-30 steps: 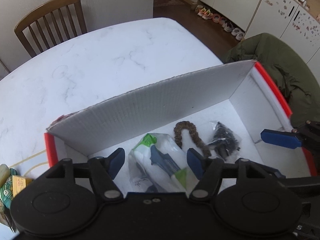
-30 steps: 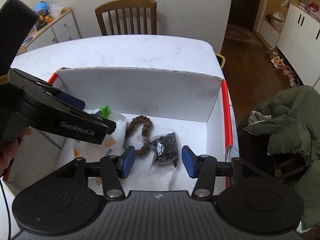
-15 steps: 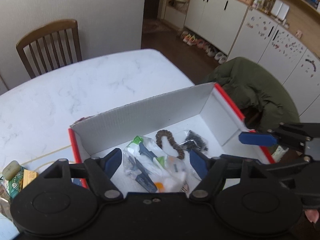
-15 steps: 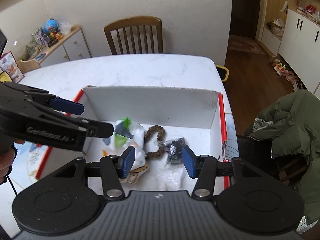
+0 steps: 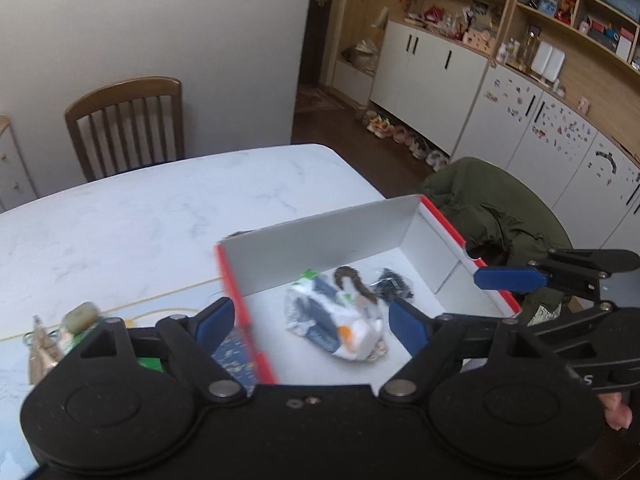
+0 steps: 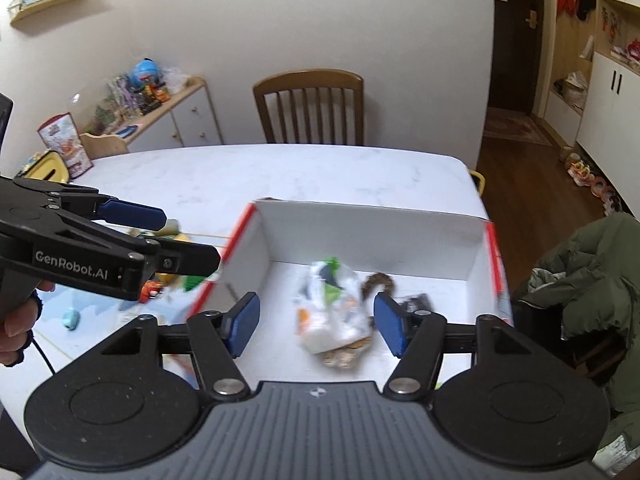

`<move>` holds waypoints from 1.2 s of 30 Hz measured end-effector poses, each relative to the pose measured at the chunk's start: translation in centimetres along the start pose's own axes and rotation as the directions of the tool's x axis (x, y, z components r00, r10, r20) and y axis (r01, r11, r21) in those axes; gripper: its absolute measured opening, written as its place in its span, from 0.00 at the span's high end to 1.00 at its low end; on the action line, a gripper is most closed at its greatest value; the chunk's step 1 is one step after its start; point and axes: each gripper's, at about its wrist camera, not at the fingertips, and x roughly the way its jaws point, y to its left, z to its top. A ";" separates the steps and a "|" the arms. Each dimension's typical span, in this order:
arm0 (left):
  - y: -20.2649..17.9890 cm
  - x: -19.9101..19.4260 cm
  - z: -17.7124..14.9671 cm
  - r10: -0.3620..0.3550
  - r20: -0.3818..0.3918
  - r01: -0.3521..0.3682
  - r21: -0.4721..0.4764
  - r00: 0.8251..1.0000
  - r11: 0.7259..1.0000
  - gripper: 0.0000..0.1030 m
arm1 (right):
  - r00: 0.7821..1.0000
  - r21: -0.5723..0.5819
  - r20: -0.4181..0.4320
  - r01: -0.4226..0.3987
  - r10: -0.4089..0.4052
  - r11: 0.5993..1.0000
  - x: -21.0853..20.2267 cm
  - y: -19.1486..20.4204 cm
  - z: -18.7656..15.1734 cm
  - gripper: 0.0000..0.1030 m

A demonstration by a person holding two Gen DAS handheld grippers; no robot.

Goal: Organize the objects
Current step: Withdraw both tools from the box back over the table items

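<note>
Two handheld grippers hang above a white table [image 5: 132, 216], both with blue-padded fingers spread apart and holding nothing. The left gripper [image 5: 308, 322] is raised over the left red edge of an open white box [image 5: 320, 240]. The right gripper [image 6: 316, 324] hovers over the near part of the same box, and a bare hand [image 6: 20, 320] grips the left tool's handle at the left edge of the right wrist view.

Inside the box lie a crumpled clear plastic bag [image 6: 334, 308] with white, green and orange contents, a brown braided loop [image 5: 352, 280] just beside it, and a small dark packet [image 5: 394, 282] next to that.

Left of the box, small toys and trinkets [image 6: 160, 276] are scattered on the table, blurred. Beyond the table stand a wooden chair [image 6: 310, 108], a green coat [image 5: 492, 208] draped over a seat, white cabinets [image 5: 436, 80] and a row of shoes [image 5: 396, 136] on the floor.
</note>
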 end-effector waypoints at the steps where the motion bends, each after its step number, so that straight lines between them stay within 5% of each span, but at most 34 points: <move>1: 0.6 -0.5 -0.3 0.005 0.006 -0.005 -0.002 1.000 1.000 0.17 | 1.000 -0.008 0.004 -0.005 0.005 1.000 0.0 0.9 0.0 0.39; 21: 15.3 -6.3 -4.9 0.103 0.034 -0.099 -0.108 0.994 0.989 0.01 | 0.997 0.005 0.002 -0.080 0.080 0.997 4.1 14.8 0.2 0.24; 36: 26.0 -2.1 -6.3 0.121 -0.129 -0.154 -0.287 0.984 0.945 0.01 | 0.998 0.030 -0.068 0.010 -0.008 1.000 10.9 19.4 1.3 0.20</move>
